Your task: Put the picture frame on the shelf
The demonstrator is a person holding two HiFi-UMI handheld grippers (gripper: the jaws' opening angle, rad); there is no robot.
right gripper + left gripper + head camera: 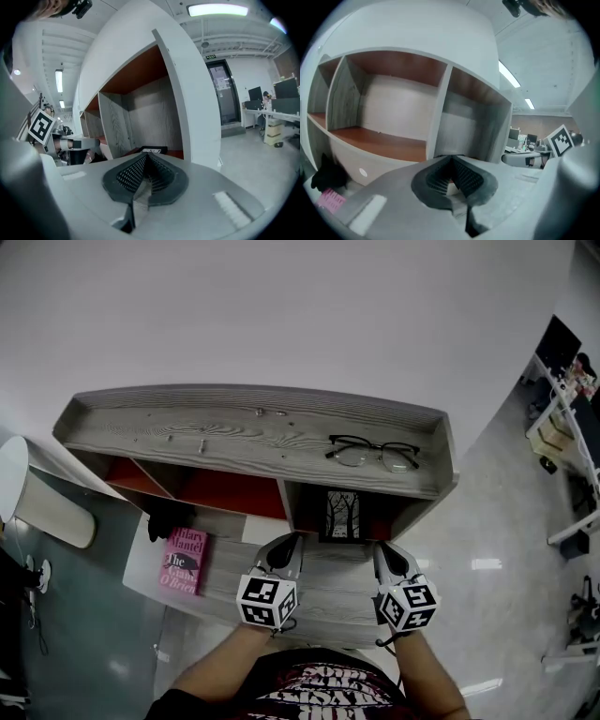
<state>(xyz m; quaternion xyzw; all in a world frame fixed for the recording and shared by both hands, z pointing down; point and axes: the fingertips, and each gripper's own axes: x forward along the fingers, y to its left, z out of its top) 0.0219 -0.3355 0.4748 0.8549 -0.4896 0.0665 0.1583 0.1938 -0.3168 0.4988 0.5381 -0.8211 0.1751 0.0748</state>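
The picture frame [341, 515], black-edged with a tree print, stands in the right-hand compartment of the grey wooden shelf [262, 432]. In the right gripper view the picture frame [152, 150] shows just beyond the jaw tips, lying low on the red compartment floor. My left gripper [286, 545] hovers over the desk in front of the shelf, its jaws closed together with nothing between them. My right gripper [387, 554] is level with it to the right, a little short of the frame, also shut and empty. Both pairs of ribbed pads [461, 174] [129, 174] meet at their tips.
A pair of black glasses [373, 453] lies on the shelf's top. A pink book [184, 561] lies on the desk at the left, with a dark object [169, 517] behind it. The left and middle compartments [384, 136] have red floors. Office desks stand far right.
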